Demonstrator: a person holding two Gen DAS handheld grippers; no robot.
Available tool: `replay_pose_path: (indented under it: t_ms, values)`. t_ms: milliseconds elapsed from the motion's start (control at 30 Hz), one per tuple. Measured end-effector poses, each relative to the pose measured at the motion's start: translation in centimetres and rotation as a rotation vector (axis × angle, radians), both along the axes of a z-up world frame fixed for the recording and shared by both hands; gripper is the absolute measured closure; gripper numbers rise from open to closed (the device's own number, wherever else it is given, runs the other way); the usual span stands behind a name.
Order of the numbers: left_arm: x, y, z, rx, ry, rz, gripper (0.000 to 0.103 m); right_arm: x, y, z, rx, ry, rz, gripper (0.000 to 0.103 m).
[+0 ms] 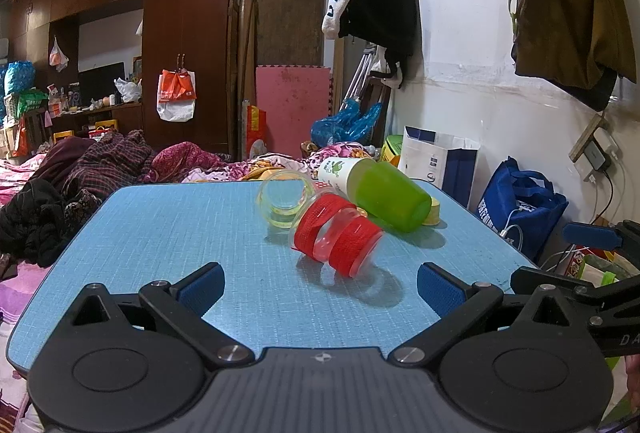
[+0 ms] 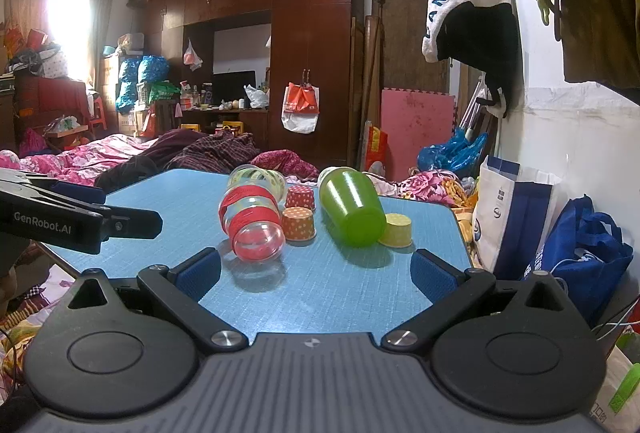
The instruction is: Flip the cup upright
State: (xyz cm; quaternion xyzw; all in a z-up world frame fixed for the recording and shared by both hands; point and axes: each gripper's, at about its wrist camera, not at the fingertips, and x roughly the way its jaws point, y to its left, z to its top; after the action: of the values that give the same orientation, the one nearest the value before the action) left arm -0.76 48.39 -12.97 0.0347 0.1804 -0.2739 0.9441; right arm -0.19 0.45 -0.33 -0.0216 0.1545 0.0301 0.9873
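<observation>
Both the left gripper [image 1: 318, 283] and the right gripper [image 2: 316, 273] hover spread wide, holding nothing, over bare textured blue table [image 2: 340, 297]. Just ahead, mid-table, a clear red-banded cup [image 2: 252, 223] lies on its side beside a smooth green cup [image 2: 352, 209], also toppled.

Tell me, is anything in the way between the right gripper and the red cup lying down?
No. The right gripper is open, and only bare blue table shows between it and the red cup. The orange cup sits beside the red cup, not in front.
</observation>
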Motion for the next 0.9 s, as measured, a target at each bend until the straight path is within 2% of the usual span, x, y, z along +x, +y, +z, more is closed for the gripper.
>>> replay_pose_path:
  t_ms: [267, 433, 900]
  values:
    - [0.2, 0.0, 0.0, 0.000, -0.002, 0.000, 0.000, 0.1, 0.0, 0.0, 0.000, 0.003, 0.000, 0.001]
    - [0.6, 0.8, 0.2, -0.038, -0.013, 0.022, 0.000, 0.2, 0.0, -0.2, 0.009, 0.008, 0.010, 0.001]
    - [1.5, 1.0, -0.2, -0.023, 0.003, 0.035, 0.000, 0.9, -0.4, -0.3, 0.024, 0.031, 0.031, 0.001]
